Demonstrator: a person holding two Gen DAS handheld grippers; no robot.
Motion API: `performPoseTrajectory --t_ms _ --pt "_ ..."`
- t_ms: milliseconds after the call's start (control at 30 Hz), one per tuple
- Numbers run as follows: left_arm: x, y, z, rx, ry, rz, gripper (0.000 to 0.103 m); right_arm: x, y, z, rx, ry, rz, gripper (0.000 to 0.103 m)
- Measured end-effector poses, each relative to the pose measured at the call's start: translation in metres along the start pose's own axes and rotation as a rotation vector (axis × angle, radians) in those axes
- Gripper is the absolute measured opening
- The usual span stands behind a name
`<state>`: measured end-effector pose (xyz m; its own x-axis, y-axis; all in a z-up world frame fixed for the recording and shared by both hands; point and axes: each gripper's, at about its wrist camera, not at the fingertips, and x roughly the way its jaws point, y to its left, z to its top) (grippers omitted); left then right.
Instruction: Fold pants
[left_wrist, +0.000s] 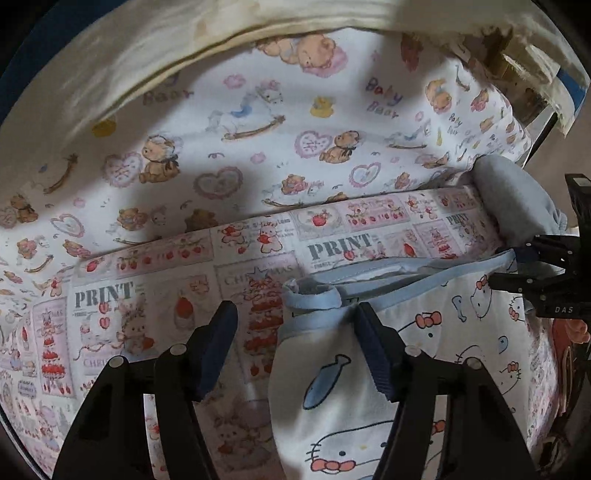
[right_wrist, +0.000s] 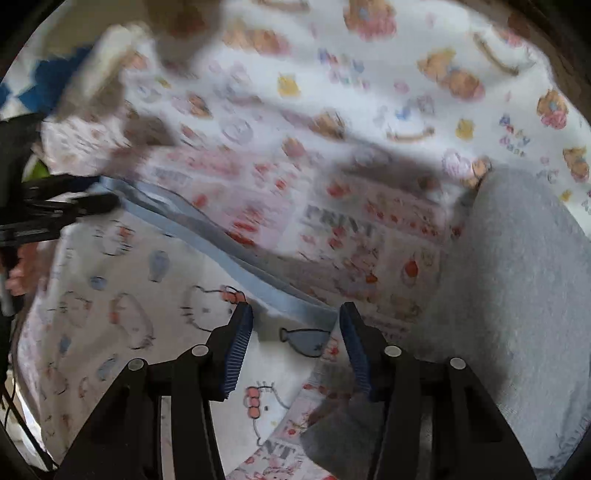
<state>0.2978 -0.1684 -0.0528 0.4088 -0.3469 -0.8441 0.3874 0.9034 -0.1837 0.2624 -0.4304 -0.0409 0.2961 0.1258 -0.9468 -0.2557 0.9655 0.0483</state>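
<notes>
While both tongs hang low over the bed, the pants (left_wrist: 369, 398) lie flat just under them — white, with cat faces, fish and red bows, and a blue waistband (left_wrist: 424, 271) along the far edge. They rest on a strawberry sheet (left_wrist: 147, 280) that says PRINT, and past that lies a teddy bear blanket (left_wrist: 258, 129).

The left tongs (left_wrist: 295, 345) are partly open. One corner of the pants, where the blue band curls over, sits between the two pads, but the pads do not squeeze it yet; the right pad is right beside the cloth and the left pad stands over the strawberry sheet.

The right tongs (right_wrist: 295, 349) are partly open too. The other corner of the waistband lies between their pads. This view is blurry, so it only looks like the pads are not pinching — it is hard to be sure. A grey cloth (right_wrist: 517, 295) lies just to the right of these tongs.

The step looks like the grab at the start of a fold, one tong at each waist corner. Next, each pair should go down a bit more and close on its corner, catching both layers but not the sheet below. Then both can lift together and carry the waist over toward the legs.
</notes>
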Motion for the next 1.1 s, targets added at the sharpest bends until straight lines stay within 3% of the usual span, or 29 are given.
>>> performPoseTrajectory --t_ms 100,233,300,367,567,733,1100 --pt "0.001 -0.003 -0.001 0.022 -0.009 0.007 0.059 0.002 0.001 0.001 -0.012 -0.015 0.009 0.050" --pt "-0.001 -0.005 -0.002 0.035 -0.006 -0.030 0.027 0.011 0.001 0.000 -0.012 -0.051 0.036 0.040" --pt "-0.002 -0.007 -0.001 0.027 -0.018 -0.043 0.019 0.013 -0.003 0.000 0.012 -0.061 0.087 0.018" --pt "-0.007 -0.009 0.000 0.039 -0.041 -0.047 0.013 0.017 -0.010 -0.003 0.061 -0.064 0.165 0.011" --pt "-0.033 -0.014 0.001 0.055 -0.125 -0.055 0.009 0.004 -0.007 -0.017 0.046 -0.156 0.170 0.009" --pt "-0.070 -0.021 -0.006 0.073 -0.203 -0.063 0.009 -0.038 0.001 -0.028 0.055 -0.250 0.212 0.008" --pt "-0.166 -0.063 -0.072 0.189 -0.414 -0.033 0.009 -0.138 0.040 -0.094 -0.030 -0.388 0.206 0.008"
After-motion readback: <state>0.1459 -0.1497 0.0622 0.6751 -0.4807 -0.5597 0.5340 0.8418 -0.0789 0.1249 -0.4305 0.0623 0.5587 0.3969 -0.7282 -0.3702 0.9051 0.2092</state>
